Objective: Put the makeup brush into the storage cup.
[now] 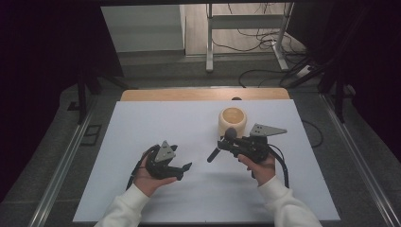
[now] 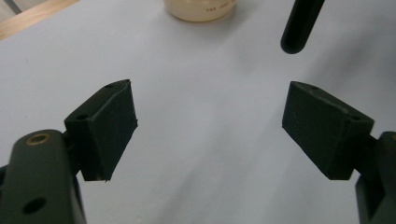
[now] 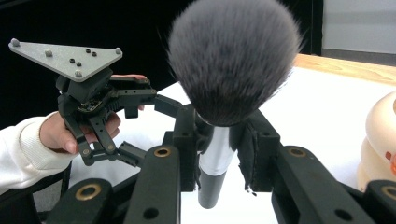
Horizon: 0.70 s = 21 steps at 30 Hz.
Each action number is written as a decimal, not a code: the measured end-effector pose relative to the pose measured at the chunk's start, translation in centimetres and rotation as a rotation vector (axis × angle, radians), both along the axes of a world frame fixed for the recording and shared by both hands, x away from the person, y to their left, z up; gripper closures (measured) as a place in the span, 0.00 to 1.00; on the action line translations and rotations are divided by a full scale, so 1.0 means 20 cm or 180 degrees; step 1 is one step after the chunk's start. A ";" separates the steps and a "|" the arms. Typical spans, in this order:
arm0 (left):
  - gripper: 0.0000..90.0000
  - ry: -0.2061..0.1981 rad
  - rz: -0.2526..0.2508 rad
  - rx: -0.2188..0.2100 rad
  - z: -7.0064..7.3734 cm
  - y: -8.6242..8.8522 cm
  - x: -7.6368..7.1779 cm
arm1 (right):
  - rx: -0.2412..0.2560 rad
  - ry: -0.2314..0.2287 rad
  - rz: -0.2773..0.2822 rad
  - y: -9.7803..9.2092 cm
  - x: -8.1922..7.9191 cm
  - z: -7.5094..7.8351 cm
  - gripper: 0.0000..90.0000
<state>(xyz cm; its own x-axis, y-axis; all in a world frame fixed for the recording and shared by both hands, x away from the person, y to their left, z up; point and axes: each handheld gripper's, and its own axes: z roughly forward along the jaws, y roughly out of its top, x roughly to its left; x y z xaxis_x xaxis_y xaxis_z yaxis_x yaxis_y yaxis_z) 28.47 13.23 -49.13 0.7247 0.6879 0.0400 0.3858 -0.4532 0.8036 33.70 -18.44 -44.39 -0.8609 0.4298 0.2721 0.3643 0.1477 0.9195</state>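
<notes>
While the right gripper (image 3: 219,140) clamps the brush (image 3: 233,56) at its silver ferrule, above the table (image 1: 142,123) just beside the cream jar (image 1: 232,120), keep the handle from twisting (my guess: it goes to the jar). Left gripper (image 2: 208,126) wide open, empty.

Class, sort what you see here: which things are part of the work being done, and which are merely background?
In use:
- right gripper, shut on the brush
- left gripper, open, holding nothing
- cream jar, close beside the brush

Background:
- white table
- cables on the floor
- metal stand
</notes>
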 end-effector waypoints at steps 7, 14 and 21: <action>0.20 0.0019 0.0091 0.0022 -0.01 0.07 -0.01 | -0.0004 -0.0014 -0.0004 0.00 0.00 0.00 0.78; 0.20 0.0050 0.0209 -0.0018 -0.03 0.14 -0.03 | -0.0009 -0.0017 -0.0015 -0.01 0.00 0.01 0.78; 0.20 0.0059 0.0361 -0.0042 -0.04 0.24 -0.04 | -0.0012 -0.0030 -0.0023 -0.01 0.00 0.01 0.78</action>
<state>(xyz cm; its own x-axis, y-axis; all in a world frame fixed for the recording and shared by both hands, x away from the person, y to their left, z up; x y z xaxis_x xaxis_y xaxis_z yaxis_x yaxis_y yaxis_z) 27.58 17.94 -50.01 0.6428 0.7658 0.0176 0.4489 -0.3952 0.8015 33.67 -18.61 -44.17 -0.8604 0.4369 0.2623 0.3566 0.1487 0.9223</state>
